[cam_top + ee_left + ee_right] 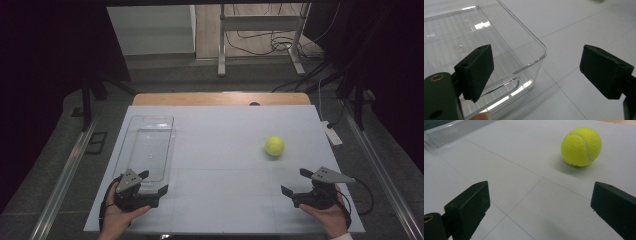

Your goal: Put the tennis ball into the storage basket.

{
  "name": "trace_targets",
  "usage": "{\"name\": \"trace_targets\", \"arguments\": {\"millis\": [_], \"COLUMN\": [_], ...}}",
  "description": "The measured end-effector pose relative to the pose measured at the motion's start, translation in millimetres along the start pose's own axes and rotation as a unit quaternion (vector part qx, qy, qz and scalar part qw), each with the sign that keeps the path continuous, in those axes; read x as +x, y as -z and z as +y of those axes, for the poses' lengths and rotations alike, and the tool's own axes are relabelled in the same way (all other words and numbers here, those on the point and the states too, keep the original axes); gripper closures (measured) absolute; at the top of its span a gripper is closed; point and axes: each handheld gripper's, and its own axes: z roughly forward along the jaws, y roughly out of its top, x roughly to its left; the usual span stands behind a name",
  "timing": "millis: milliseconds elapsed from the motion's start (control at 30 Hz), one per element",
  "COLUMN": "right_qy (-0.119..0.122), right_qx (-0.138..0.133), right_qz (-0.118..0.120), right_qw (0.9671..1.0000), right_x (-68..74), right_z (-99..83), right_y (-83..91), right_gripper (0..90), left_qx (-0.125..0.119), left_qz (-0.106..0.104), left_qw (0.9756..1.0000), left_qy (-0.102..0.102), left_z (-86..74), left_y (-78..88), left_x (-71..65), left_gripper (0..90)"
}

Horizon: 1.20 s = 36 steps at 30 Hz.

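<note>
Your left gripper [154, 182] sits nearest you, at the near end of the clear tray [150, 145], with its jaws spread wide and nothing between them. In the left gripper view one jaw hangs over the tray's ribbed floor and the other stands outside the tray's rounded near corner, over the bare white counter [225, 200] — the corner of the wall lies in the gap, and neither pad presses on it. A fingertip of your hand shows at the bottom edge of that view.

Your right gripper [295, 181] is well to the right of the tray, at the same near edge of the counter, held in your right hand [327, 212]. Its jaws are also apart and hold nothing; only the counter's faint grid lines run between them in the right gripper view.

Farther out, the yellow tennis ball [274, 146] rests on the counter well to the right of the tray, level with the tray's middle — beyond your right gripper and clear of it. The tray itself is empty and lies lengthwise, running away from you toward the counter's wooden far edge [220, 98].
</note>
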Motion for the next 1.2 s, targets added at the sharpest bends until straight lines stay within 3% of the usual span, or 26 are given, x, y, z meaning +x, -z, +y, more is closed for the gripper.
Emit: {"name": "trace_targets", "arguments": {"millis": [567, 1200], "right_qy": [0.008, 0.000], "right_qx": [0.007, 0.008], "right_qz": [0.002, -0.003], "right_qw": [0.9999, 1.0000], "right_x": [1.5, -3.1], "right_z": [-0.7, -4.9], "right_y": [-0.6, -0.4], "right_gripper": [3.6, 4.4], "left_qx": [-0.004, 0.000], "left_qz": [-0.004, -0.017], "left_qw": [1.0000, 0.9997], "left_qy": [-0.008, -0.017], "left_z": [1.3, 16.6], "left_y": [-2.1, -5.7], "left_x": [-0.5, -8.8], "left_gripper": [13.3, 13.1]}}
